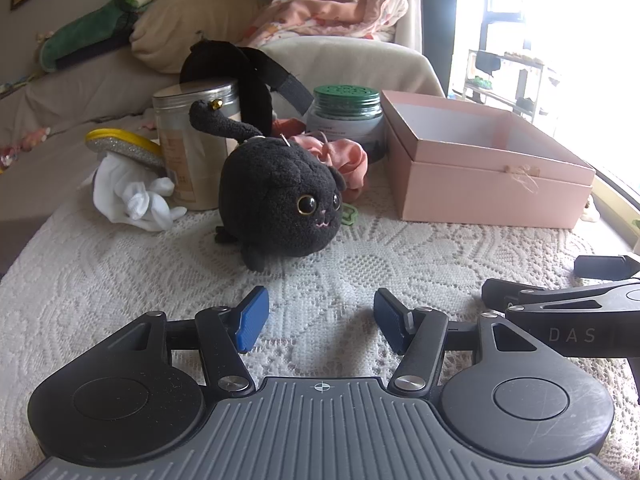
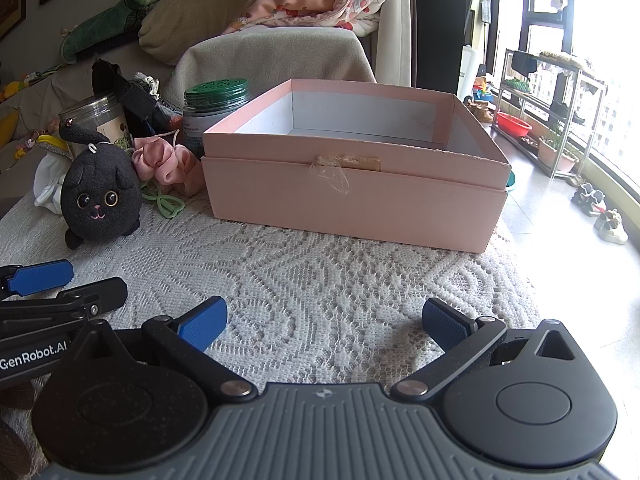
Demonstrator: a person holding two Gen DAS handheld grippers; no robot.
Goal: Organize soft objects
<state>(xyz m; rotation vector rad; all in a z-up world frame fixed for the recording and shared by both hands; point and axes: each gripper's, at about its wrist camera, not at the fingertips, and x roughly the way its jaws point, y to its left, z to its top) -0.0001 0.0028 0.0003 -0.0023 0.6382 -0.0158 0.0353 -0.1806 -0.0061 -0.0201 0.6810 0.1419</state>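
A black plush cat (image 1: 280,196) sits on the lace-covered table; it also shows in the right wrist view (image 2: 100,196). Behind it lie a pink scrunchie (image 1: 344,156) (image 2: 168,164) and a white sock bundle (image 1: 132,192). An open pink box (image 1: 488,164) (image 2: 356,180) stands to the right and looks empty inside. My left gripper (image 1: 320,320) is open and empty, a little in front of the cat. My right gripper (image 2: 324,320) is open and empty, in front of the box.
A clear jar (image 1: 196,140), a green-lidded jar (image 1: 346,112) (image 2: 214,108), a black strap (image 1: 248,76) and green glasses (image 2: 164,202) stand behind the cat. A yellow glittery item (image 1: 124,146) lies at left. The table edge drops to the floor at right (image 2: 560,264).
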